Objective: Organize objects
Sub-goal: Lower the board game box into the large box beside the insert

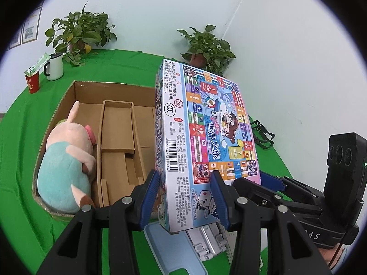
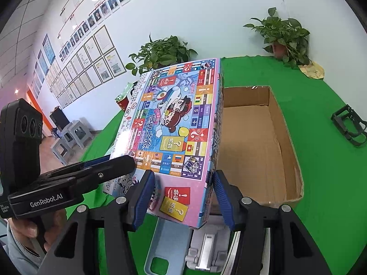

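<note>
Left gripper [image 1: 184, 197]: blue pads [image 1: 150, 194] clamp the near end of the board game box [image 1: 206, 137], one pad on each side of its narrow edge. Box held tilted, raised off the green table [image 1: 20, 160], printed game-board face turned toward the right gripper.

Right gripper [image 2: 181, 197]: its blue pads [image 2: 143, 197] bracket the same box [image 2: 174, 133] at the near end, one against each side. Jaws closed on the box; both tools hold it together. In the right wrist view the left gripper's black body [image 2: 75, 178] comes in from the left side and meets the box's left edge.

Below both claws, on the table: a pale blue phone case [image 2: 165, 247] and a white folding stand [image 2: 206, 247], lying just beside each other.

Ahead of the left gripper and left of the box: open cardboard box [image 1: 68, 96] with cardboard dividers [image 1: 101, 142]. A plush pig [image 1: 66, 160] lies in its leftmost compartment.

Farther ahead left: white mug [image 1: 55, 66], red cup [image 1: 33, 82], potted plant [image 1: 78, 32]. Second potted plant [image 1: 206, 48] behind the game box. Black clip-like frame [image 1: 262, 134] on the table to the right.
</note>
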A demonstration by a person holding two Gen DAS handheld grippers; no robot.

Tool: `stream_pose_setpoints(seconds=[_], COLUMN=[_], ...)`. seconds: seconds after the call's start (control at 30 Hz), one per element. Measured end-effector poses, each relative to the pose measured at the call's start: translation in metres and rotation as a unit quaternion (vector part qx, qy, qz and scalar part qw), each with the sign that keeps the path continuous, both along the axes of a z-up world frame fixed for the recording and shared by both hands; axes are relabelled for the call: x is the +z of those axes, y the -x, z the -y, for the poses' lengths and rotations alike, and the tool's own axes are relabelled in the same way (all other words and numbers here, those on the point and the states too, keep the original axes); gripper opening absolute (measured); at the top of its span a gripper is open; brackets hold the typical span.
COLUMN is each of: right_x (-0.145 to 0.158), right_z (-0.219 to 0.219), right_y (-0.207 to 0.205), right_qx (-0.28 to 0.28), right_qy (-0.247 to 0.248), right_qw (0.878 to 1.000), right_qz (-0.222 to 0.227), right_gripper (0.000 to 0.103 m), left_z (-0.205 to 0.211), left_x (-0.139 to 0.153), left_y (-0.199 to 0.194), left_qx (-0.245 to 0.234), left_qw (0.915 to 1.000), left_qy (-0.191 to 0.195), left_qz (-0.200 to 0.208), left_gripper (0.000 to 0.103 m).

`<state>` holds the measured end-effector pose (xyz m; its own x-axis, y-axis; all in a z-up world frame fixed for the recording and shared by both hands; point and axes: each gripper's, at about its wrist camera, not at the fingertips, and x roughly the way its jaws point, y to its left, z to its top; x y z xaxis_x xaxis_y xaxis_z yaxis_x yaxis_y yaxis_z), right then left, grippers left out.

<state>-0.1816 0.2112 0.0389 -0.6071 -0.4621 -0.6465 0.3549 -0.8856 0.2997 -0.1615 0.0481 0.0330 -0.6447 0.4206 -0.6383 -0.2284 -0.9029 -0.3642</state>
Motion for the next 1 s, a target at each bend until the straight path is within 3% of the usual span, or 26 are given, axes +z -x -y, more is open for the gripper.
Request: stream_pose_setpoints(seconds=[0.47,1.0], right_x=[-0.030,-0.108], right_z=[0.010,-0.005], right_y=[0.074,0.144], right_qx=[-0.005,-0.014], right_qy=[0.005,0.016], right_qw=[0.999,0.990], right_qz=[0.053,0.139], right_gripper=[0.051,0.051], left_z=[0.006,-0.010], left_x=[-0.023,-0.066], left_y=[0.051,0.085], left_qx=[0.013,-0.003], left_qw=[0.9989,0.9928], left_qy=[0.004,0.038], left_qz=[0.044,0.114], left_gripper=[0.045,0.045])
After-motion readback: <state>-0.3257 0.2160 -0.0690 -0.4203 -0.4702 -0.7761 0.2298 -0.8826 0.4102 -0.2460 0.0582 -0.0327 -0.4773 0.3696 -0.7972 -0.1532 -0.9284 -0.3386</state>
